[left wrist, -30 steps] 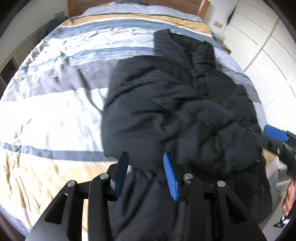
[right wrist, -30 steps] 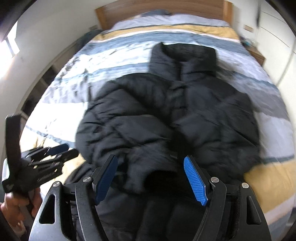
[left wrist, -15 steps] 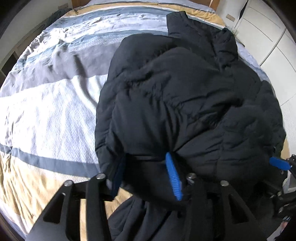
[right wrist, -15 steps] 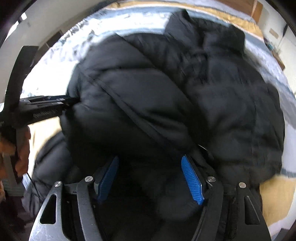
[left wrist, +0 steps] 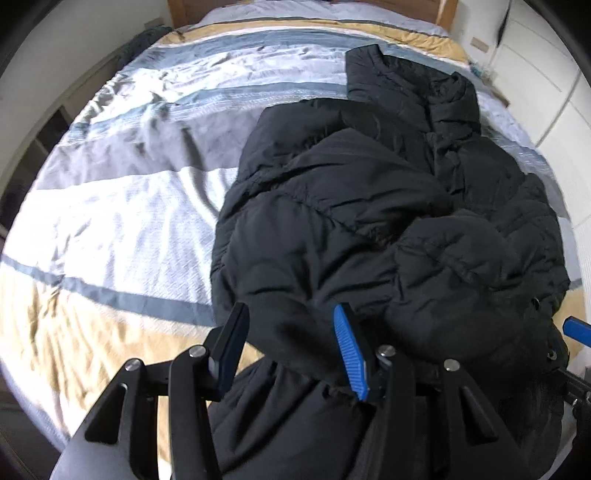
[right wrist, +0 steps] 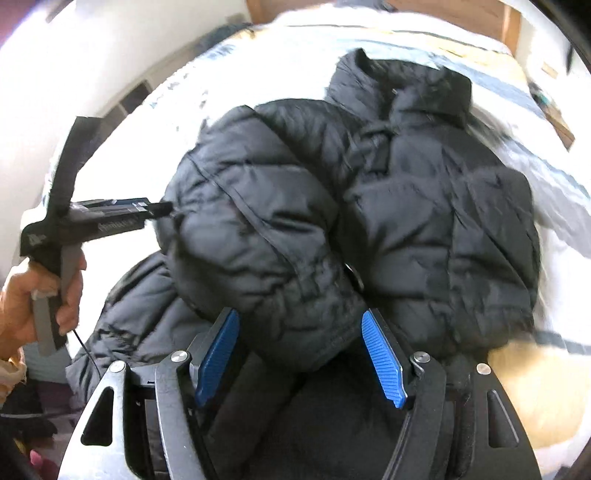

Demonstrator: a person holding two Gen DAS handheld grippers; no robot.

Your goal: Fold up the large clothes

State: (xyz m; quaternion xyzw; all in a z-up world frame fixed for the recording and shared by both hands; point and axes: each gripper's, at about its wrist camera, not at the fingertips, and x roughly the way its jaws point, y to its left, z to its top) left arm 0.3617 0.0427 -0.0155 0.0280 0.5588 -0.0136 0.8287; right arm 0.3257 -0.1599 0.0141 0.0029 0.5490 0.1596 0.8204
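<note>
A black puffer jacket [left wrist: 388, 221] lies on the striped bedspread [left wrist: 122, 206], toward the right side of the bed, collar pointing at the wooden headboard [left wrist: 177, 7]. Its lower part is doubled up over the chest, and a further part of it hangs off the near edge of the bed.

Left gripper [left wrist: 291, 347]: fingers spread apart, with the folded edge of the jacket sitting between the blue pads [left wrist: 351, 354]; no clamping visible. In the right wrist view this gripper [right wrist: 162, 210] shows from the side, tip touching the jacket's left flank, held by the person's hand [right wrist: 40, 295].

Right gripper [right wrist: 299, 350]: fingers wide apart, a thick bulge of jacket between them, not pinched. Its blue tip [left wrist: 576, 328] shows at the right edge of the left wrist view.
</note>
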